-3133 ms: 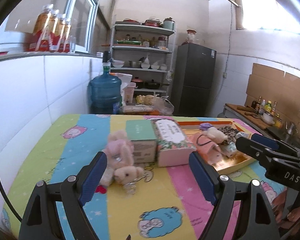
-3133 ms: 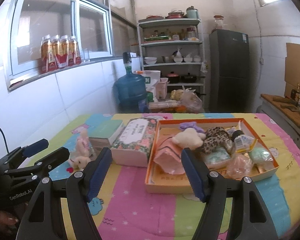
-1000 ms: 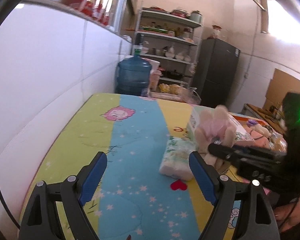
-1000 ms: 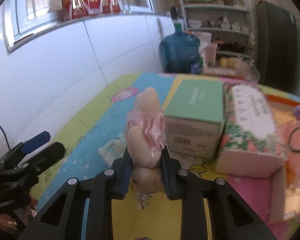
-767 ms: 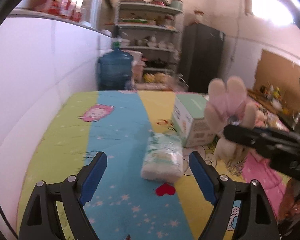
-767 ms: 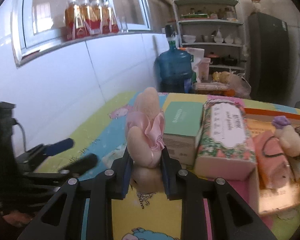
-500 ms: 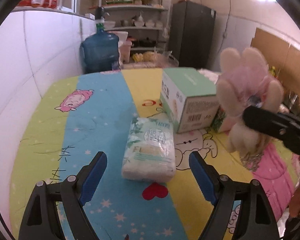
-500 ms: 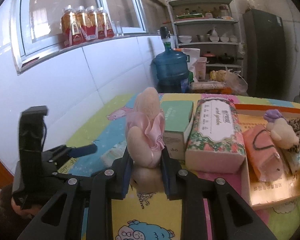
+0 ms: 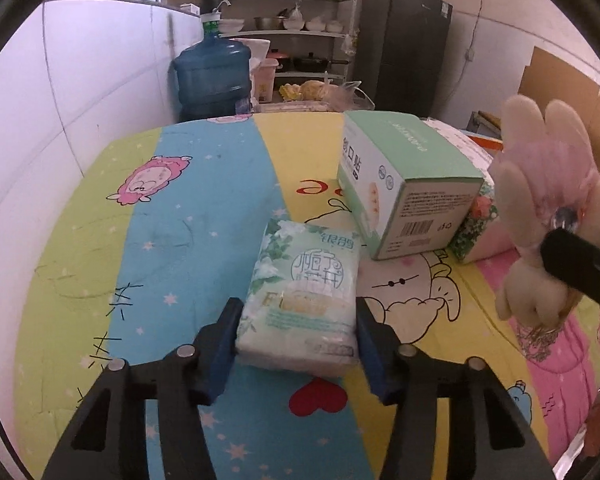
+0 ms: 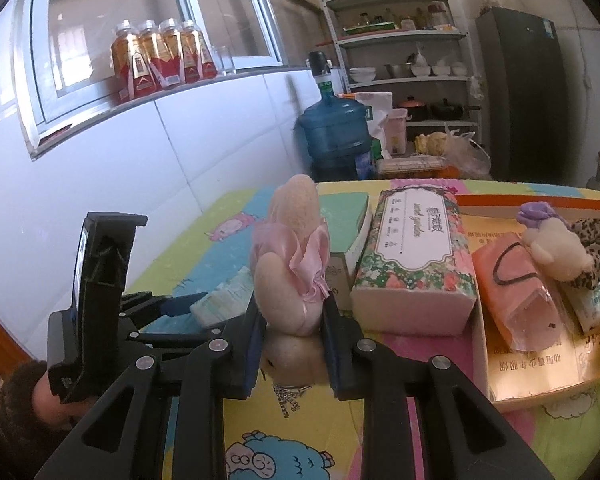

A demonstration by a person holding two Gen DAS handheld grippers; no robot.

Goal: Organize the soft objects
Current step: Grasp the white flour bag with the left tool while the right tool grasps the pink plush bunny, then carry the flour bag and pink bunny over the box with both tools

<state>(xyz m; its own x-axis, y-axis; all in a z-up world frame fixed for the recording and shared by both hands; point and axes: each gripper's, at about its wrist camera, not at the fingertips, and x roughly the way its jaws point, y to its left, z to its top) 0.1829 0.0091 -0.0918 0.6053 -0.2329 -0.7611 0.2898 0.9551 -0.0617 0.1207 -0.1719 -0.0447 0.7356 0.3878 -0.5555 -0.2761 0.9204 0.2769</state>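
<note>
My left gripper [image 9: 298, 332] has closed on a soft pack of tissues [image 9: 304, 292] with green print that lies on the colourful mat; both pads touch its sides. My right gripper [image 10: 292, 344] is shut on a pink plush bunny [image 10: 296, 264] with a ribbon and holds it above the mat. The bunny also shows at the right of the left wrist view [image 9: 548, 208]. The left gripper and the pack show at lower left of the right wrist view [image 10: 224, 298]. An orange tray [image 10: 540, 392] with several soft items lies to the right.
A green-topped box [image 9: 404, 176] and a floral tissue box [image 10: 416, 256] stand between the tissue pack and the tray. A white tiled wall runs along the left. A blue water jug [image 9: 214, 76], shelves and a dark fridge [image 10: 520, 92] stand beyond the table.
My left gripper moved forward to the tissue pack and closed its fingers on it. My right gripper kept holding the bunny and lifted slightly back.
</note>
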